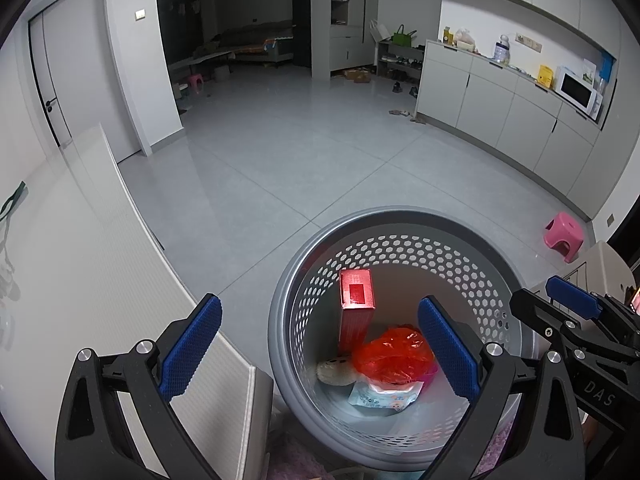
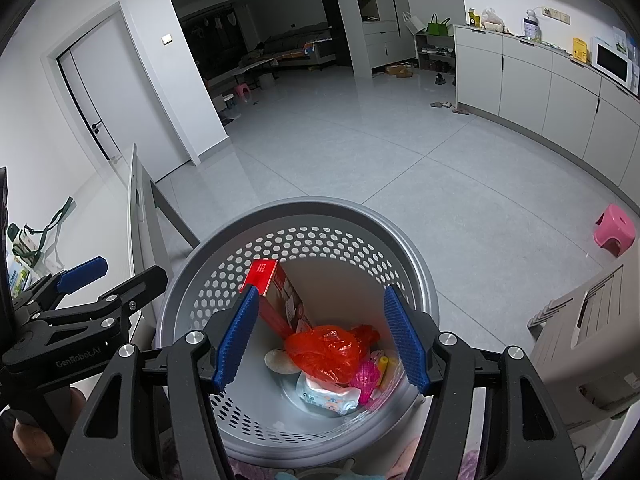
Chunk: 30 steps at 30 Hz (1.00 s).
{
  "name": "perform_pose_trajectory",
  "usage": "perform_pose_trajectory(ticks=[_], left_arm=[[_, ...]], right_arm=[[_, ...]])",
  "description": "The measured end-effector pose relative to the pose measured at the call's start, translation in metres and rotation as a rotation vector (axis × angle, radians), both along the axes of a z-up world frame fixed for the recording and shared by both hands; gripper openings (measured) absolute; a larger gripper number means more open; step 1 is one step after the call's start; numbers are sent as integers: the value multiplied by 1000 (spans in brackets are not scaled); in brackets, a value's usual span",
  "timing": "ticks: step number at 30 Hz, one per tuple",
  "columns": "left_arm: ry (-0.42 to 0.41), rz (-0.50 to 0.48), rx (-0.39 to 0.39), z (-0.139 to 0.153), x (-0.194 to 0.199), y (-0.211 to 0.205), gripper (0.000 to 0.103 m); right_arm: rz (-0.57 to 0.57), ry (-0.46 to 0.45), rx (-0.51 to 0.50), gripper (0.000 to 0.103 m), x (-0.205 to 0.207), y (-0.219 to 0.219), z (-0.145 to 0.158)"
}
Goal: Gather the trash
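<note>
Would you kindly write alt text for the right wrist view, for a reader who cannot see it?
The open, empty right gripper hangs over a grey perforated bin holding a red box, a crumpled red plastic bag and other small trash. The left gripper shows at the left edge, with grey floor tiles beyond.

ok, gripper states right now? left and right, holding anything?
Left gripper: open, nothing between its fingers, over the bin.
Right gripper: open, nothing held, also above the bin.
</note>
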State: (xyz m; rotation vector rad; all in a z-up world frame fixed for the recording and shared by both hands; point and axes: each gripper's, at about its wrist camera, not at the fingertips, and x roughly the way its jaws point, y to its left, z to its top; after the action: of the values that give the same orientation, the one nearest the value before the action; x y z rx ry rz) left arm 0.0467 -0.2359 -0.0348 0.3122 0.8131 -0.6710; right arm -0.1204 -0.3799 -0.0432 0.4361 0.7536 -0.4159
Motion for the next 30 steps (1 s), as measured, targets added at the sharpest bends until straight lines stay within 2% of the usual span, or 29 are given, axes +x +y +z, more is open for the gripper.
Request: perform_pose_trajectory(ticks=[30], left_arm=[[2, 7, 2, 4, 0, -2, 97]], right_arm=[[5, 8, 3, 62, 0, 1, -5]])
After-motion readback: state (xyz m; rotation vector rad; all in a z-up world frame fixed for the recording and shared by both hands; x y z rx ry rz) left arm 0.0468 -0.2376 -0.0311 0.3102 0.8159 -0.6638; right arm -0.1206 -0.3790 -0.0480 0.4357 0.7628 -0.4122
